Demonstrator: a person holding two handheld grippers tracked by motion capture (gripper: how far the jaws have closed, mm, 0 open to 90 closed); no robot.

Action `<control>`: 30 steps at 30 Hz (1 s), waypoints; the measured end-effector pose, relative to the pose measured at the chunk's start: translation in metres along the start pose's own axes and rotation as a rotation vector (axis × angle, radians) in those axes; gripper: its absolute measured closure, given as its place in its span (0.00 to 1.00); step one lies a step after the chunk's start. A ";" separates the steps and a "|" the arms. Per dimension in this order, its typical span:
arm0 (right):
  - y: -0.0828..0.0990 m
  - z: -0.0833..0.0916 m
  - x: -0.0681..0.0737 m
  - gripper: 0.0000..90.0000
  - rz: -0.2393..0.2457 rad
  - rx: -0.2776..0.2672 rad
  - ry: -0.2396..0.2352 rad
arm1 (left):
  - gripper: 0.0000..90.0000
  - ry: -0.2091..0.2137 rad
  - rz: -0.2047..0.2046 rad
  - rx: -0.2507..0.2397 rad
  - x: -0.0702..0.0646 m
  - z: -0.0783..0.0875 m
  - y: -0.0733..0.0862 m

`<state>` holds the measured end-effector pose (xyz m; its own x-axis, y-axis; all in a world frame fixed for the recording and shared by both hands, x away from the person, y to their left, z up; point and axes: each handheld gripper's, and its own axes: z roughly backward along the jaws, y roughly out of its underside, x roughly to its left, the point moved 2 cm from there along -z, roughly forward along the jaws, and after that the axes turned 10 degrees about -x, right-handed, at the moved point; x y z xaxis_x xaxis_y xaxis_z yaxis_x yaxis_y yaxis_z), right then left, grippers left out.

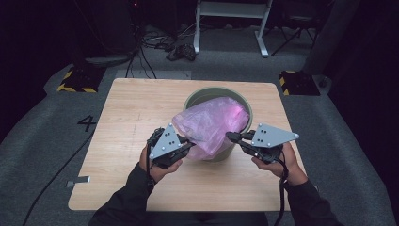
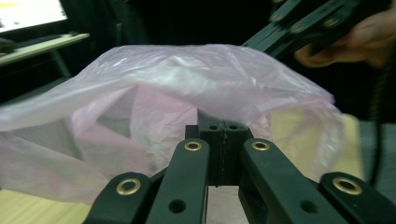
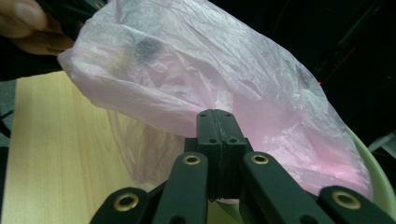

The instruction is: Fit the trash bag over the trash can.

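A thin pink plastic bag (image 1: 211, 125) lies crumpled over the mouth of a green bin (image 1: 207, 92) and hangs down its near side. My left gripper (image 1: 189, 145) meets the bag's left edge and my right gripper (image 1: 230, 136) meets its right edge. In the left gripper view the jaws (image 2: 223, 128) stand pressed together with the bag's film (image 2: 187, 79) pinched at their tips. The right gripper view shows the same: shut jaws (image 3: 217, 116) on the film (image 3: 210, 70), with the bin's rim (image 3: 373, 172) at the lower right.
The bin stands right of centre on a light wooden table (image 1: 131, 108). Beyond the table's far edge are cables, yellow-and-black striped feet and a white frame on a grey floor. The other hand and its gripper (image 2: 317, 23) sit behind the bag.
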<state>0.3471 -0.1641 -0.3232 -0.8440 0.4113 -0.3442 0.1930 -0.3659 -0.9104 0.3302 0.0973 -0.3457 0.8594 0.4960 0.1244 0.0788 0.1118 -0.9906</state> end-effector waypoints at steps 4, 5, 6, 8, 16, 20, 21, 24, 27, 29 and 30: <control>0.004 0.003 -0.005 1.00 -0.023 0.000 0.021 | 0.94 0.057 0.013 -0.039 -0.006 0.007 -0.002; 0.005 0.003 -0.006 0.99 -0.035 -0.001 0.027 | 0.90 0.082 0.016 -0.045 -0.009 0.007 -0.002; 0.005 0.004 -0.007 0.99 -0.042 -0.002 0.032 | 0.86 0.098 0.010 -0.037 -0.012 0.008 -0.003; 0.006 0.005 -0.009 0.99 -0.048 -0.003 0.038 | 0.81 0.107 -0.022 -0.007 -0.018 0.009 -0.002; 0.008 0.004 -0.012 0.99 -0.078 -0.010 0.045 | 0.68 0.133 -0.017 0.037 -0.024 0.010 0.006; 0.008 0.002 -0.011 0.99 -0.072 -0.004 0.036 | 0.58 0.114 0.023 0.004 -0.025 0.006 0.000; 0.008 0.002 -0.010 0.99 -0.067 -0.001 0.034 | 0.56 0.110 0.034 -0.012 -0.024 0.007 -0.002; 0.008 0.002 -0.011 0.99 -0.064 0.001 0.029 | 0.51 0.081 0.069 -0.023 -0.018 0.008 -0.006; 0.009 0.003 -0.012 0.98 -0.068 0.000 0.031 | 0.49 0.085 0.118 -0.040 -0.012 0.009 -0.006; 0.008 0.004 -0.011 0.98 -0.066 0.000 0.027 | 0.48 0.078 0.114 -0.042 -0.012 0.008 -0.006; 0.008 0.004 -0.011 0.97 -0.065 -0.001 0.025 | 0.49 0.075 0.106 -0.038 -0.013 0.007 -0.006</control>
<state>0.3558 -0.1744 -0.3258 -0.8418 0.4553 -0.2900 0.1384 -0.3372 -0.9312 0.3148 0.0959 -0.3410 0.8991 0.4374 0.0157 0.0035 0.0286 -0.9996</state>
